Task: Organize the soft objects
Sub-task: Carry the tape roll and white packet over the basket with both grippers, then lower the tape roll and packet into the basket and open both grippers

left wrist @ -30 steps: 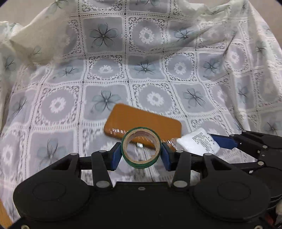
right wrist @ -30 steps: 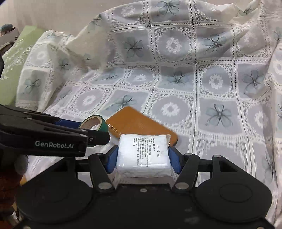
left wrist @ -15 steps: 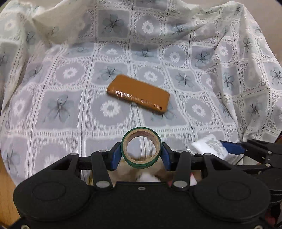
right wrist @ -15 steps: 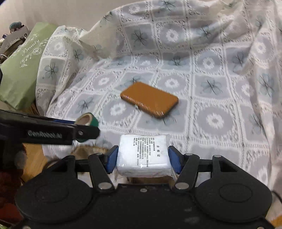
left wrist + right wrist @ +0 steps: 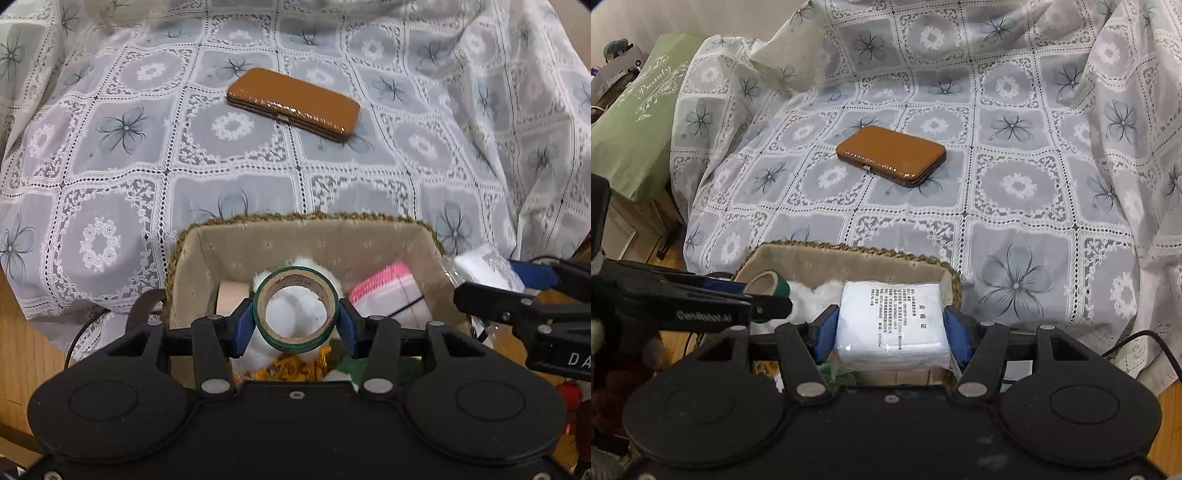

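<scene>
My left gripper (image 5: pixel 295 319) is shut on a green tape roll (image 5: pixel 321 332) and holds it above a fabric-lined woven basket (image 5: pixel 306 221). The basket holds a white fluffy item (image 5: pixel 295 314), a beige roll (image 5: pixel 229 299) and a pink-and-white pouch (image 5: pixel 388 291). My right gripper (image 5: pixel 890 328) is shut on a white wrapped packet (image 5: pixel 892 328) over the basket's right part (image 5: pixel 849 258). The packet also shows in the left wrist view (image 5: pixel 487 267), and the tape roll in the right wrist view (image 5: pixel 768 284). A brown case (image 5: pixel 293 103) lies on the cloth beyond the basket.
A white-and-grey floral lace cloth (image 5: pixel 1015 184) covers the sofa behind the basket. A green cushion (image 5: pixel 631 129) sits at the left. Wooden floor (image 5: pixel 22 350) lies beside the basket. A black cable (image 5: pixel 1145 343) runs at the right.
Both grippers have pulled back from the sofa with their objects. The basket has come into view under them. The brown case now lies farther away.
</scene>
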Available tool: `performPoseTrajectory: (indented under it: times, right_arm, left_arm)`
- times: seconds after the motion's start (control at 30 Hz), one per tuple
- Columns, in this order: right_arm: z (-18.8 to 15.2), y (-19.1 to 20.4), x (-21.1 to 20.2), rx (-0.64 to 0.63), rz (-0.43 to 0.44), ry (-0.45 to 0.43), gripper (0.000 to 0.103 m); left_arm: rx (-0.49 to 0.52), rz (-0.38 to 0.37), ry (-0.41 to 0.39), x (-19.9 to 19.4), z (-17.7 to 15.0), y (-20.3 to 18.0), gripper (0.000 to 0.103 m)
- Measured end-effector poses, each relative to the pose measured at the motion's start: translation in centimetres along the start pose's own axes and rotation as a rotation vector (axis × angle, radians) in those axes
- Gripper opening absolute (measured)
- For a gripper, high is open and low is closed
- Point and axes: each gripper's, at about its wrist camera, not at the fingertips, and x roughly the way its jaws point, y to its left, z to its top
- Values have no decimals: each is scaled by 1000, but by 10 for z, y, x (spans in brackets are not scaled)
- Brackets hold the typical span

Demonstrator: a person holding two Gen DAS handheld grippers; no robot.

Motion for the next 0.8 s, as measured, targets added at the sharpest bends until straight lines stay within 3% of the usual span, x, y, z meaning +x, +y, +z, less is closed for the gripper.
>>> performPoseTrajectory:
  times: [0.8]
  right_arm:
    - [8,11,9,-4,45,4,60]
  left_arm:
    - [6,83,20,-1,-9,-5,50]
